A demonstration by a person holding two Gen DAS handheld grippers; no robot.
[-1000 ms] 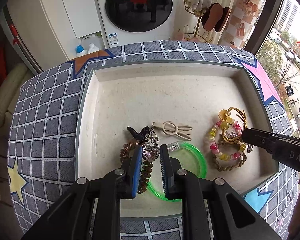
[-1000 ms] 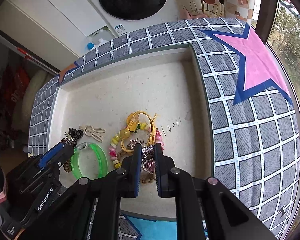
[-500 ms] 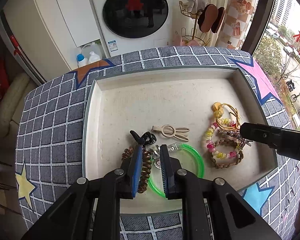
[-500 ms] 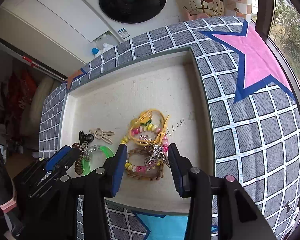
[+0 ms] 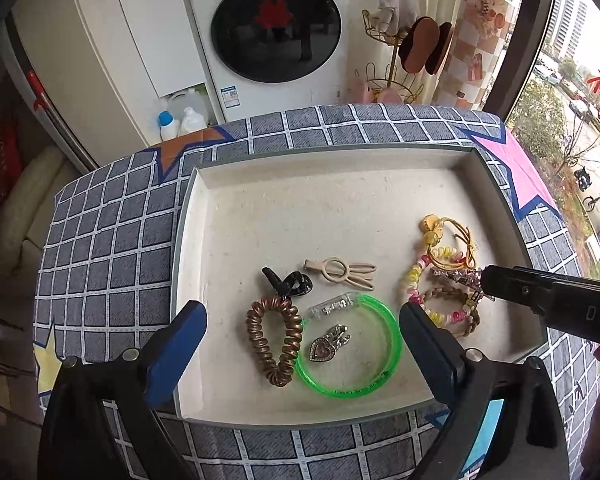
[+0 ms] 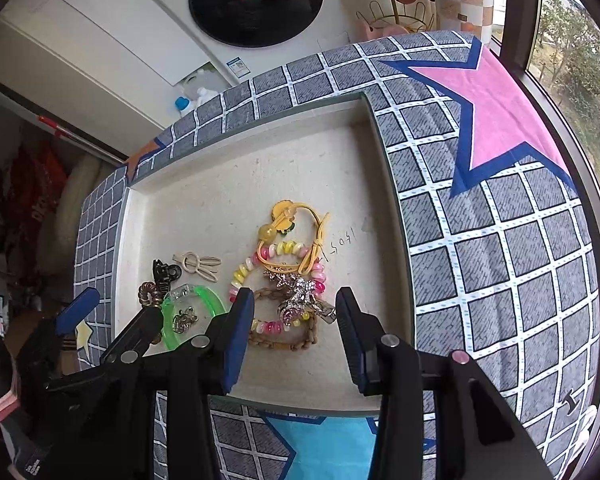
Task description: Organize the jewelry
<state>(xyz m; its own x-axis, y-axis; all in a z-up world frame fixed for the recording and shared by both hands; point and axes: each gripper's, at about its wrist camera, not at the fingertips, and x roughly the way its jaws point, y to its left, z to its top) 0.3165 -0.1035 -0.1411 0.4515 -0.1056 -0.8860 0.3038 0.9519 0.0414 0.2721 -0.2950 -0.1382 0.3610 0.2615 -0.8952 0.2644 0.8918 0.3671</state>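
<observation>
Left gripper (image 5: 302,338): jaws spread wide and empty above the near part of the cream tray (image 5: 300,216). Between the jaws lie a green bangle (image 5: 350,346) with a heart pendant (image 5: 323,349) inside its ring, and just beside it, toward the left jaw, a brown spiral hair tie (image 5: 274,338). Beyond the jaw tips lie a black claw clip (image 5: 288,283) and a beige bunny clip (image 5: 340,273).

Right gripper (image 6: 294,334): jaws likewise parted, gripping nothing. Between them a rhinestone brooch (image 6: 300,300) rests on a pastel beaded bracelet (image 6: 278,280) and a braided brown bracelet (image 6: 286,334); a yellow hair tie (image 6: 296,236) lies ahead of the tips.

The tray sits on a worktop under a checked star-patterned cloth (image 6: 500,220). The left jaw of the right gripper covers part of the bangle in the right wrist view; the brooch's shape is hard to make out.
</observation>
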